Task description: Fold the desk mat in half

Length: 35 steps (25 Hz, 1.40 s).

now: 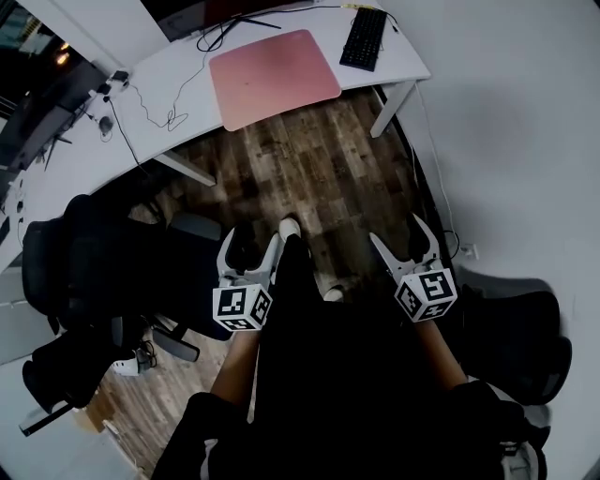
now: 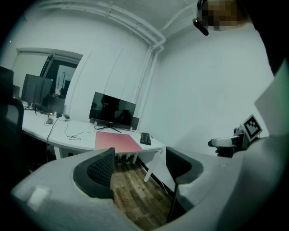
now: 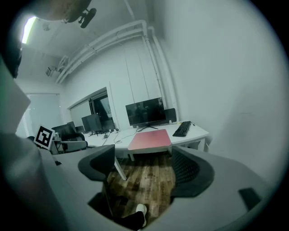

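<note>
1. Standing well back from the desk [image 1: 178,70], left gripper [image 1: 250,244] and right gripper [image 1: 398,234] both gape empty.
2. Desk mat [image 1: 275,75] lies flat there, beside the keyboard [image 1: 364,39].
3. Best bet: step in, pinch two corners evenly.

- monitor [image 1: 187,21]: cut off by the top edge of the head view; only a dark strip and the stand show.
- desk [image 1: 178,84]: runs out past the left edge, so its far end is lost.
- small things [image 1: 105,123] on the desk at upper left: too small and dark to name.
- keyboard [image 1: 364,39]: its keys are too small to make out.
- chairs [image 1: 84,272] at the left: they merge into one dark mass and cannot be told apart.
- shoe [image 1: 289,228]: only the toe shows past the person's dark legs [image 1: 328,356], which hide the floor in the lower middle.
- desk mat [image 2: 118,141]: in the left gripper view it is too small and seen too flat to tell its surface or thickness.
</note>
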Available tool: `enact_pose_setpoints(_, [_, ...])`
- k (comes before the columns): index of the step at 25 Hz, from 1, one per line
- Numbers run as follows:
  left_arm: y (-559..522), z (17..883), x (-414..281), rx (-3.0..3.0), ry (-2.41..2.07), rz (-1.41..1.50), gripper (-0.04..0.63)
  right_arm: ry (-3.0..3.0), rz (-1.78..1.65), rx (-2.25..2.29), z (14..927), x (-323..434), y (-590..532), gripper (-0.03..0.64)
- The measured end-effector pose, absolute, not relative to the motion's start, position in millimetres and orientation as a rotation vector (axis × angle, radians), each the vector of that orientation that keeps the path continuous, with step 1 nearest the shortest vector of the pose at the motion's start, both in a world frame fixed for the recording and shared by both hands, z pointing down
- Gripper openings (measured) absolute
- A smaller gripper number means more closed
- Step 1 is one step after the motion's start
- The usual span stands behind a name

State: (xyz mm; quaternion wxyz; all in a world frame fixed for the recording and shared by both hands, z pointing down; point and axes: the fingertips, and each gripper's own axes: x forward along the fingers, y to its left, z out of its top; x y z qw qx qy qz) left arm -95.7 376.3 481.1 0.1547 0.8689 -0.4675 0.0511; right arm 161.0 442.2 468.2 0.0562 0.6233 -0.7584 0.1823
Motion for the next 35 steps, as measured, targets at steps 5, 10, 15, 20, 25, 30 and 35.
enact_pose_setpoints(5, [303.0, 480.4, -107.7, 2.452, -1.379, 0.128, 0.341, -2.278, 0.563, 1.876, 464.6, 160.3, 363.2, 0.39])
enact_pose_setpoints(10, [237.4, 489.9, -124.6, 2.404, -1.357, 0.137, 0.341, -2.293, 0.608, 1.789, 459.5, 136.7, 286.4, 0.39])
enact_pose_setpoints(15, [166.5, 496.4, -145.2, 2.389, -1.344, 0.136, 0.341, -2.274, 0.571, 1.766, 449.5, 115.7, 217.3, 0.39])
enact_pose_setpoints(20, [110.5, 502.9, -173.6, 2.357, -1.353, 0.111, 0.341, -2.289, 0.528, 1.726, 436.8, 89.3, 163.0, 0.39])
enact_pose_setpoints(25, [71.6, 514.1, -191.8, 2.327, -1.357, 0.101, 0.341, -2.274, 0.525, 1.703, 439.6, 73.1, 124.9, 0.39])
enact_pose_setpoints(30, [50.4, 527.3, -198.9, 2.316, -1.336, 0.129, 0.341, -2.263, 0.576, 1.692, 450.6, 66.3, 111.1, 0.39])
enact_pose_setpoints(35, [36.1, 534.3, -206.5, 2.301, -1.354, 0.13, 0.341, -2.225, 0.607, 1.709, 457.7, 70.5, 97.1, 0.39])
